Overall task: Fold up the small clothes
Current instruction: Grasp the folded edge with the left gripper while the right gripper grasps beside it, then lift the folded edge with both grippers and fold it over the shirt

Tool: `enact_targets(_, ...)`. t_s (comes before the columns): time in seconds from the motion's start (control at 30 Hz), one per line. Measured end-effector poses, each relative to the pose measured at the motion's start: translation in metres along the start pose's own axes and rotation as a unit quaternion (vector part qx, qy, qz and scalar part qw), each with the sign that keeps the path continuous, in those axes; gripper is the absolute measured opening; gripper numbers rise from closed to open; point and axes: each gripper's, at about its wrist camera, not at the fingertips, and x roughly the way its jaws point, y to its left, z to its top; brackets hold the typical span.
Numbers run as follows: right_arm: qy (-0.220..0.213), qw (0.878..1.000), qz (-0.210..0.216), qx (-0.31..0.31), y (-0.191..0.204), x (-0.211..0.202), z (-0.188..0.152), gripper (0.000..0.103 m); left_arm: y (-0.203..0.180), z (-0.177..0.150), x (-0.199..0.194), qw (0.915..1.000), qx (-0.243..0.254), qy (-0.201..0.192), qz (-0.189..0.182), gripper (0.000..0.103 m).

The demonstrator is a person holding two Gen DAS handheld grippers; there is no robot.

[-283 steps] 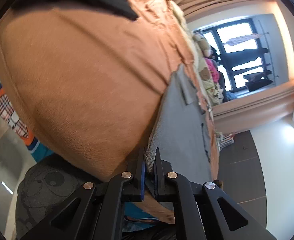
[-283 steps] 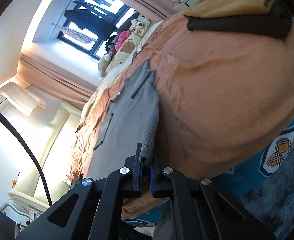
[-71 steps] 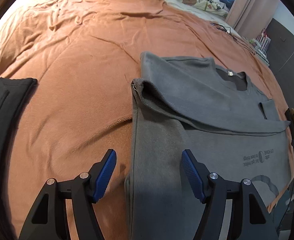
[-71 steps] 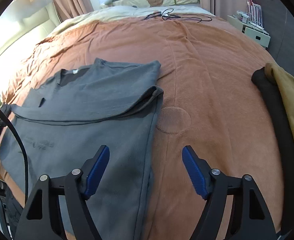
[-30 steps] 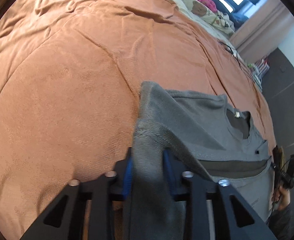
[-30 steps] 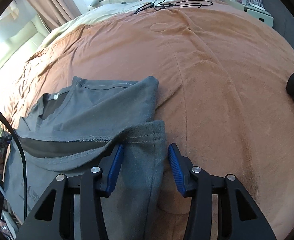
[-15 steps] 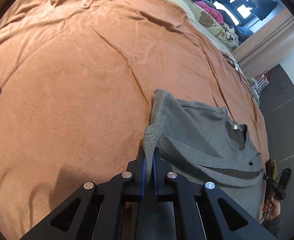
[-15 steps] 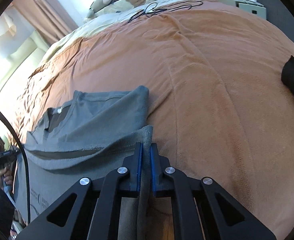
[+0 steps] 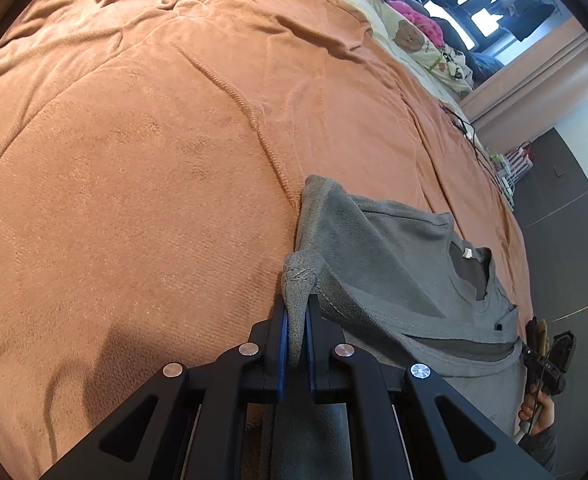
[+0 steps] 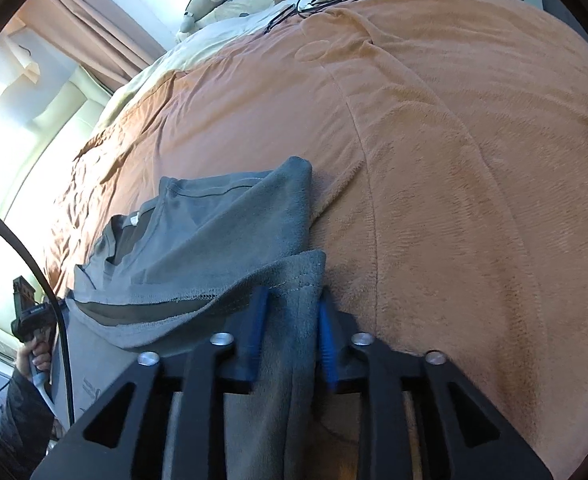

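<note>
Each camera sits on its own gripper and looks forward along the two fingers, low and very close over the orange blanket (image 9: 142,168). Both views share the grey shirt (image 9: 394,264). The left view has it at 3 o'clock and the window (image 9: 482,12) at 1 o'clock. The right view has the shirt at 9 o'clock and the window at 12 o'clock.

No text, brand or number is legible. Faint dark print on the grey shirt (image 10: 90,390), below its folded sleeve, is too small to read; the white tag (image 9: 467,254) at its collar appears blank.
</note>
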Motion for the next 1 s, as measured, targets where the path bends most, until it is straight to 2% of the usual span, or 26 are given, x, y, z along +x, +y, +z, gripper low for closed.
enact_targets(0.13,-0.005,1.0,-0.018,-0.008,0.009,0.001,-0.001,0.022,-0.006,-0.001,-0.006,0.9997,0.014,-0.014,0.012,0.005)
enact_targets(0.2,-0.014,0.999,-0.034,-0.019,0.015,-0.003,-0.002,0.007,-0.009,-0.002,-0.012,0.9994,0.021,-0.025,0.014,0.004)
enact_targets(0.3,-0.03,0.998,-0.044,-0.024,0.019,-0.015,-0.003,0.003,-0.01,-0.003,-0.022,0.9989,0.016,-0.039,0.018,0.004)
enact_targets(0.67,-0.085,0.994,-0.052,-0.052,0.045,-0.066,-0.015,0.002,-0.027,0.0,-0.06,0.9967,0.022,-0.076,0.013,0.003)
enact_targets(1.0,-0.125,0.988,-0.041,-0.077,0.063,-0.107,-0.002,0.002,-0.057,0.029,-0.095,0.9932,0.045,-0.107,0.004,0.003)
